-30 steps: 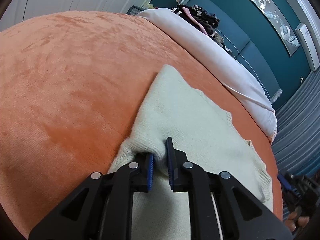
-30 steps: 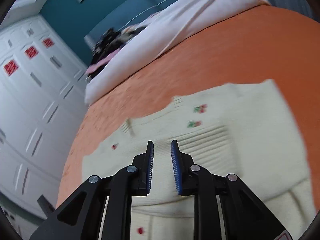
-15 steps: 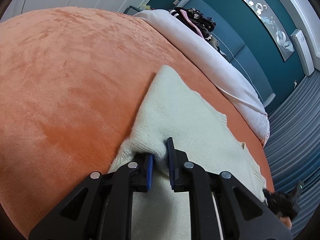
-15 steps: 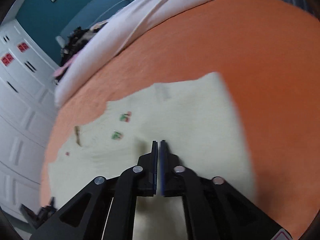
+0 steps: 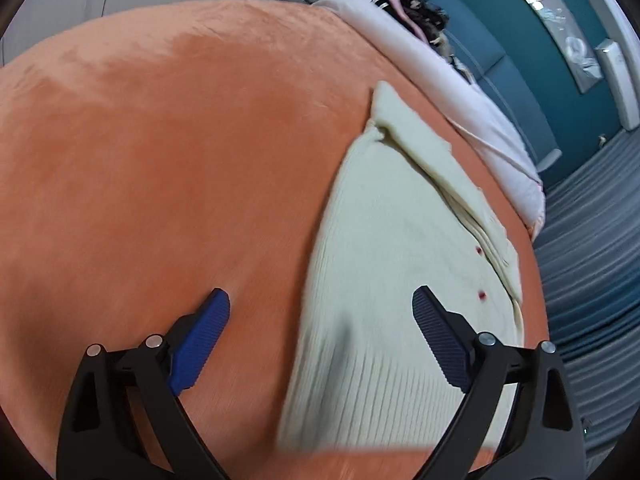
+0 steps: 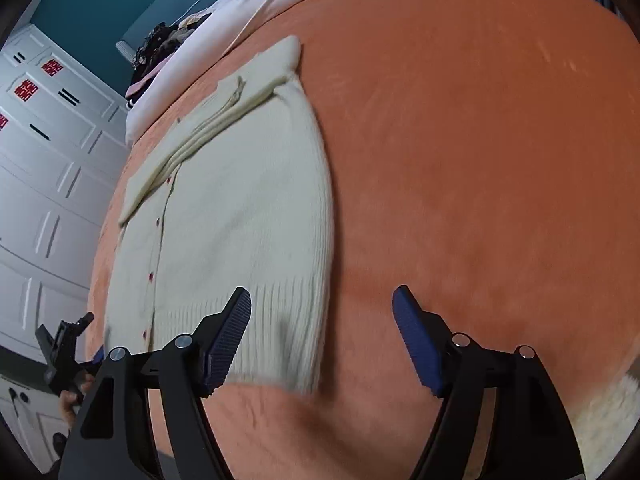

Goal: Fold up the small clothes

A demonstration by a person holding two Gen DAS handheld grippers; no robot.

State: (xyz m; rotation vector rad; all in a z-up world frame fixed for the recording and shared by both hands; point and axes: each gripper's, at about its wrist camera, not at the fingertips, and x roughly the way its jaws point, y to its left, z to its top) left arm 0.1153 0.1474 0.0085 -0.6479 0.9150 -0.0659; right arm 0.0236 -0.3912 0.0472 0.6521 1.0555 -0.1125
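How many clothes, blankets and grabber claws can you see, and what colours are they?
Cream cardigan: 1
Orange blanket: 1
Black grippers with blue pads, jaws opening, nothing between them: 2, left gripper, right gripper
Total: 4

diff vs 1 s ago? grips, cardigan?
Both let go: left gripper had pinched the cream cardigan; right gripper shut over it half a second ago. Both jaws are now opening, nothing between pads, pulled back near its hem. Cardigan stays on the orange blanket.

My left cam: close, angled down, cardigan [image 5: 400, 264] at 2 o'clock. My right cam: same, cardigan [image 6: 240, 208] at 10. Both share blanket [image 5: 160, 160].
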